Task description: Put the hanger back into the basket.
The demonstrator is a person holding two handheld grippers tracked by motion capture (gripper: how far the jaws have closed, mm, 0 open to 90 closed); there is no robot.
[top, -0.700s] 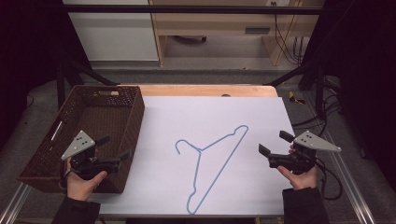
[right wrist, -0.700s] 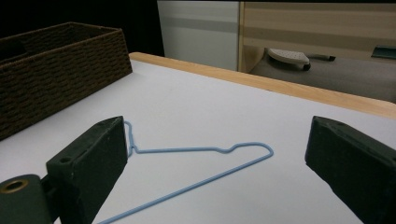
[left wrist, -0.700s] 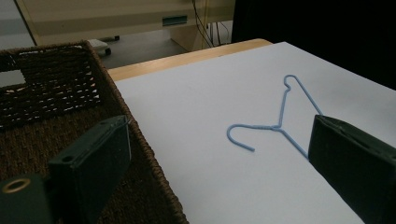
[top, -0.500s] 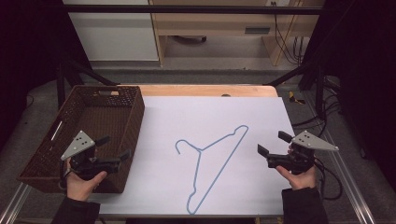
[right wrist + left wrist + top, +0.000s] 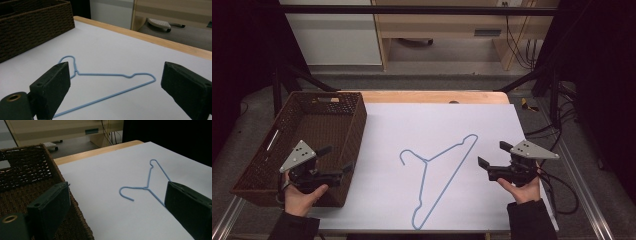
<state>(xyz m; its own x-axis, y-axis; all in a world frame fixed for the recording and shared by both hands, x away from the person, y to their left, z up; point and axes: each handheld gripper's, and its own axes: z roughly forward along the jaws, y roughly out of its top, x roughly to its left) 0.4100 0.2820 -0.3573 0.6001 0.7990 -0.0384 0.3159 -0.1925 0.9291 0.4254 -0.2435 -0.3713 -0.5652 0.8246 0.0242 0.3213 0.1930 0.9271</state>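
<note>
A blue wire hanger point(image 5: 427, 161) lies flat on the white sheet point(image 5: 437, 120), its hook pointing left toward the basket. My left gripper point(image 5: 337, 159) hovers over the near right corner of a brown wicker basket point(image 5: 357, 125), jaws open and empty, aimed at the hanger point(image 5: 147, 187). To the right of the hanger, my right gripper point(image 5: 493, 154) stands open and empty too, facing left. In the right gripper view the hanger point(image 5: 100, 74) lies ahead between the two wide-set jaws, untouched.
The basket point(image 5: 30, 170) fills the table's left side and looks empty. A strip of bare wooden tabletop point(image 5: 427, 96) runs along the far edge. Cables point(image 5: 557, 185) trail off the right side. Beyond the table stand a shelf unit and floor.
</note>
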